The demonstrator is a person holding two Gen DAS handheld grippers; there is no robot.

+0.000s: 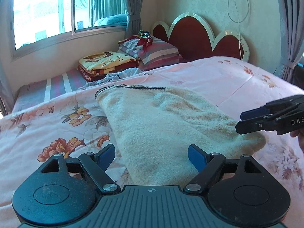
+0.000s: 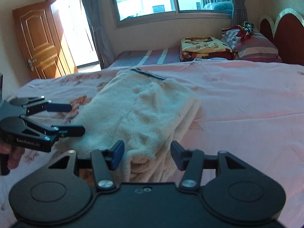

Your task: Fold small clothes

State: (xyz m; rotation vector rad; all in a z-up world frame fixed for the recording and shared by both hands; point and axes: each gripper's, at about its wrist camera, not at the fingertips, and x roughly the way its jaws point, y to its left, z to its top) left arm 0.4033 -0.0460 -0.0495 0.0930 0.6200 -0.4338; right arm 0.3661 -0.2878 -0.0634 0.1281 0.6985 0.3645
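2 grippers over 1 cream garment (image 1: 171, 119), both with fingers spread and gripping nothing. Garment flat on bedspread (image 1: 47, 125), already doubled lengthwise, dark-trimmed hem at far end. Left gripper (image 1: 151, 156): near edge of garment between and just ahead of fingers. Right gripper (image 2: 147, 156): bunched near corner directly between fingers, not yet pinched.

Risks, as judged: pinching only top layer, letting lower layers slide and fold skew; catching bedspread along with knit; uneven lift between grippers twisting the loose corner.

Count: 1 garment, 2 grippers, 1 pillow (image 1: 159, 52), 1 folded blanket (image 1: 106, 62) beyond fingers.
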